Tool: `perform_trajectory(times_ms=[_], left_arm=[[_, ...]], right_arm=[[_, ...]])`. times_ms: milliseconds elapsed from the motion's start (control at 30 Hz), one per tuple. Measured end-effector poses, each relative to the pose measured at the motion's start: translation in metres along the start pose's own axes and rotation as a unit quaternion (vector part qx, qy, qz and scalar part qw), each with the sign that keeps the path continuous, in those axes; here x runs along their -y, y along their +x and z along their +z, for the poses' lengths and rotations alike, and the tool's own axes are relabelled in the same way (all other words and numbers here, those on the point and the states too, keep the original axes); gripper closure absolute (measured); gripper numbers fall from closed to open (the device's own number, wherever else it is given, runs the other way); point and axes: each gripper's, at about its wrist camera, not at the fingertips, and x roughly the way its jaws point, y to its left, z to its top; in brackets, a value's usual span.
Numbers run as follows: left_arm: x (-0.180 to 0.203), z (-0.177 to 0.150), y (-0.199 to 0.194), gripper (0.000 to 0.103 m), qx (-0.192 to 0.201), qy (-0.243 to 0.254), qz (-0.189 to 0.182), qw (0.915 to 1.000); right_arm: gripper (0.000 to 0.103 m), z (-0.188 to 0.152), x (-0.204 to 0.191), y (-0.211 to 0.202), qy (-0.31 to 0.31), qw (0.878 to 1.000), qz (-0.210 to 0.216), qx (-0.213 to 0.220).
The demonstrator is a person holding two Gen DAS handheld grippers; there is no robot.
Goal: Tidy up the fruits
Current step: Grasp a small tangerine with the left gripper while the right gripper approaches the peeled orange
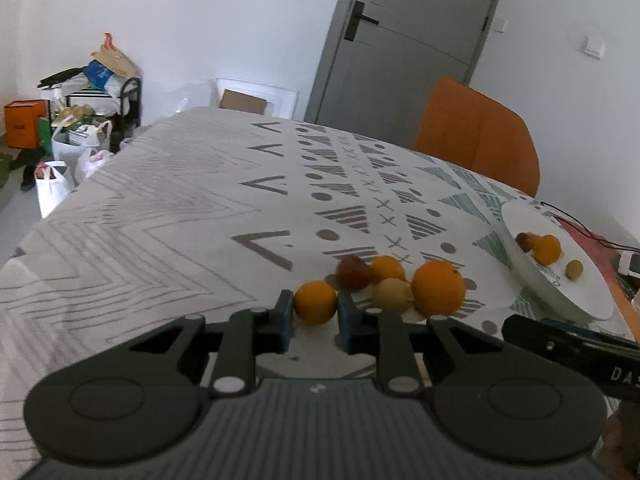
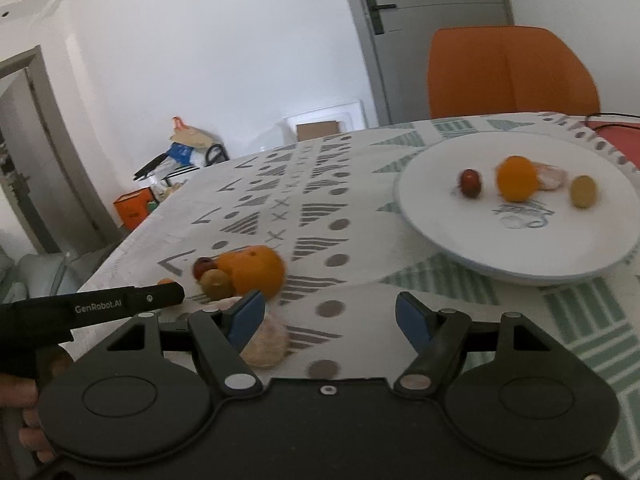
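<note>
My left gripper (image 1: pixel 315 312) is shut on a small orange (image 1: pixel 315 301) low over the patterned tablecloth. Just right of it lie a red fruit (image 1: pixel 353 273), another small orange (image 1: pixel 387 268), a yellowish fruit (image 1: pixel 392 294) and a big orange (image 1: pixel 438 289). The white plate (image 1: pixel 560 296) at the right holds a red fruit (image 2: pixel 470 182), an orange (image 2: pixel 517 178), a pale fruit (image 2: pixel 554 176) and a yellow-green fruit (image 2: pixel 583 191). My right gripper (image 2: pixel 330 322) is open and empty, near the plate (image 2: pixel 440 216). A pale fruit (image 2: pixel 267 344) lies by its left finger.
An orange chair (image 2: pixel 508 72) stands behind the table by the grey door (image 1: pixel 404 36). A black cable (image 1: pixel 576 224) and a red item (image 2: pixel 616 126) lie beyond the plate. Bags and boxes (image 1: pixel 76 120) clutter the floor at the far left.
</note>
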Motion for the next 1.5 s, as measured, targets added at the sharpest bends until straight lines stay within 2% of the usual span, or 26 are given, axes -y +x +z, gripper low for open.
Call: perform_trajectory(times_ms=[267, 333, 367, 500, 533, 633, 767, 900, 1000, 1167, 1300, 1333, 1367, 1400, 1467, 1500], left_arm=[[-0.011, -0.001, -0.015, 0.081, 0.004, -0.006, 0.018, 0.9998], [-0.011, -0.001, -0.017, 0.081, 0.006, -0.005, 0.019, 0.9998], [-0.010, 0.000, -0.019, 0.081, 0.008, -0.004, 0.020, 0.9998], [-0.004, 0.001, -0.025, 0.081, 0.015, 0.003, 0.018, 0.9997], [-0.002, 0.001, -0.026, 0.081, 0.016, 0.005, 0.017, 0.9997], [0.001, 0.001, -0.030, 0.081, 0.020, 0.009, 0.014, 0.9997], [0.000, 0.000, -0.031, 0.081, 0.019, 0.012, 0.016, 0.9996], [-0.006, 0.001, -0.030, 0.081, 0.017, 0.009, 0.022, 0.9996], [-0.015, 0.001, -0.030, 0.081, 0.017, 0.002, 0.029, 0.9994], [-0.027, 0.001, -0.027, 0.081, 0.013, -0.008, 0.042, 0.9990], [-0.033, 0.003, -0.030, 0.081, 0.017, -0.012, 0.046, 0.9987], [-0.035, 0.003, -0.030, 0.081, 0.019, -0.014, 0.047, 0.9986], [-0.037, 0.003, -0.030, 0.081, 0.019, -0.017, 0.048, 0.9985], [-0.038, 0.003, -0.029, 0.081, 0.017, -0.019, 0.050, 0.9984], [-0.038, 0.002, -0.027, 0.081, 0.012, -0.021, 0.050, 0.9985], [-0.037, 0.002, -0.027, 0.081, 0.011, -0.019, 0.048, 0.9986]], right_arm=[[0.031, -0.003, -0.015, 0.009, -0.008, 0.999, 0.030, -0.012], [0.042, -0.004, -0.017, 0.010, -0.012, 0.999, 0.042, -0.029], [0.053, -0.005, -0.018, 0.010, -0.013, 0.998, 0.054, -0.039], [0.071, -0.009, -0.028, 0.000, -0.030, 0.993, 0.101, -0.054], [0.072, -0.011, -0.031, -0.002, -0.040, 0.992, 0.106, -0.055], [0.072, -0.015, -0.037, -0.006, -0.062, 0.991, 0.104, -0.054], [0.069, -0.012, -0.036, -0.005, -0.052, 0.992, 0.101, -0.049], [0.055, -0.008, -0.034, 0.005, -0.050, 0.995, 0.080, -0.040], [0.054, -0.008, -0.036, 0.014, -0.050, 0.994, 0.080, -0.050], [0.047, -0.008, -0.051, 0.023, -0.079, 0.991, 0.091, -0.051], [0.047, -0.010, -0.063, 0.029, -0.103, 0.990, 0.087, -0.046], [0.047, -0.010, -0.066, 0.030, -0.111, 0.989, 0.083, -0.045], [0.052, -0.011, -0.068, 0.031, -0.120, 0.989, 0.077, -0.043], [0.064, -0.012, -0.070, 0.030, -0.129, 0.988, 0.070, -0.042], [0.068, -0.011, -0.069, 0.027, -0.120, 0.989, 0.076, -0.045], [0.075, -0.010, -0.065, 0.025, -0.106, 0.991, 0.075, -0.044]])
